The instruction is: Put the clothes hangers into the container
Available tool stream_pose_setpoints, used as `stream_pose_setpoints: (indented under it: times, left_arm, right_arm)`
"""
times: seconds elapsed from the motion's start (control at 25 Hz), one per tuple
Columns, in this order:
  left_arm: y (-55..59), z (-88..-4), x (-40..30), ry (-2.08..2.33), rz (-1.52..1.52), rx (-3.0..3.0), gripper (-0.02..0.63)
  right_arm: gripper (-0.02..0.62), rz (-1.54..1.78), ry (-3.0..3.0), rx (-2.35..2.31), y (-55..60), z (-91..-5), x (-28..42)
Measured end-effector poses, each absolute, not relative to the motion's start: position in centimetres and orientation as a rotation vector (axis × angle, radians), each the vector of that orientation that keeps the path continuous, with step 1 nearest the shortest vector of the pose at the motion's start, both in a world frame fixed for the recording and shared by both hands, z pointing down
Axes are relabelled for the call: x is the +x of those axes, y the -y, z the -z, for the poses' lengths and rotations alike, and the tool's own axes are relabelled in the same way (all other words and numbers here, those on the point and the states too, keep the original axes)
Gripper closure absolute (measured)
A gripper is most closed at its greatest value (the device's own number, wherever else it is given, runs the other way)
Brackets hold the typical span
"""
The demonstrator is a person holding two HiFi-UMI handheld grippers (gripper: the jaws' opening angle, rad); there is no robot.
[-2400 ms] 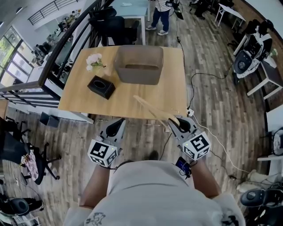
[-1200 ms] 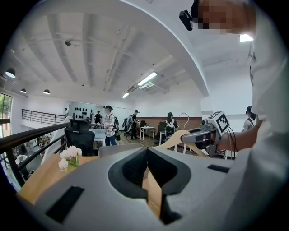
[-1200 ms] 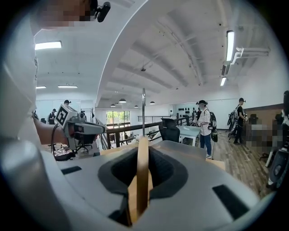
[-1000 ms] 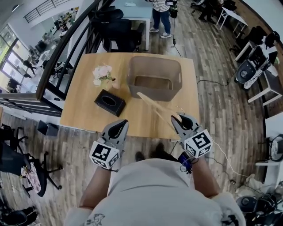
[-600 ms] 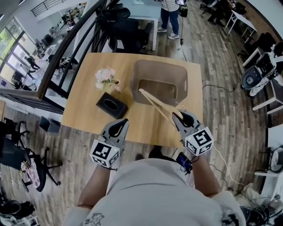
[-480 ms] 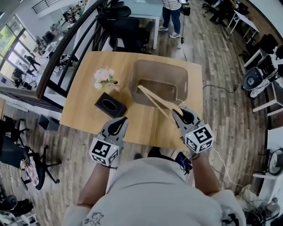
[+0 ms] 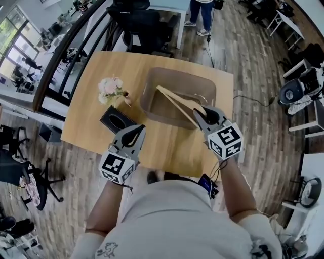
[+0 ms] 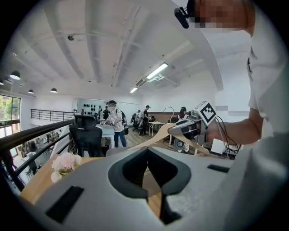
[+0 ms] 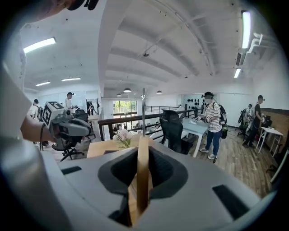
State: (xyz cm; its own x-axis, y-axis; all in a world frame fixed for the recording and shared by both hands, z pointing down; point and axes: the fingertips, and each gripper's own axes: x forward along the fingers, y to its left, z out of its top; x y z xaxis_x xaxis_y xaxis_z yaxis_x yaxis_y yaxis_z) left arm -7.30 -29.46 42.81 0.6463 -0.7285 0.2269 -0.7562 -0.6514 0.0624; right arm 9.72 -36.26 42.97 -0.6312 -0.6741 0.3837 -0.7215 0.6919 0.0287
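Observation:
A wooden clothes hanger [image 7: 177, 101] with a metal hook is clamped in my right gripper [image 7: 201, 114], which is shut on it near the hook. The hanger's long arm reaches out over the grey-brown container [image 7: 152, 91] on the wooden table [image 7: 91, 76]. In the right gripper view the hanger [image 9: 143, 180] stands edge-on between the jaws of my right gripper [image 9: 142, 151]. My left gripper [image 7: 135, 132] hovers over the table's near edge, left of the container, shut with nothing in it. The left gripper view shows my left gripper [image 8: 148, 155], the hanger [image 8: 153, 137] and my right gripper [image 8: 187, 128].
A small vase of pale flowers [image 7: 110, 87] and a black tissue box [image 7: 115, 120] stand on the table left of the container. Black office chairs [image 7: 142, 25] sit behind the table and a railing [image 7: 55, 60] runs along its left. A person [image 7: 202, 15] stands farther back.
Both grippers have moved forward over the table. The hanger's far end, which stopped short of the container, now hangs over its opening.

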Motion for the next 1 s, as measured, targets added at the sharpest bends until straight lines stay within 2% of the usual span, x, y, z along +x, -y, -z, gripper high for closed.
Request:
stream_pose_setpoints:
  times: [0.48, 1.0]
  left_arm:
    - [35.1, -44.8, -5.7, 1.250, -0.293, 2.675, 0.600]
    - [37.3, -48.2, -5.6, 1.244, -0.325, 2.586, 0.600]
  right_arm:
    - [0.534, -0.298, 2.394, 0.945, 46.7, -49.0, 8.4]
    - [0.532, -0.554, 2.297, 0.832, 51.6, -56.5, 6.0]
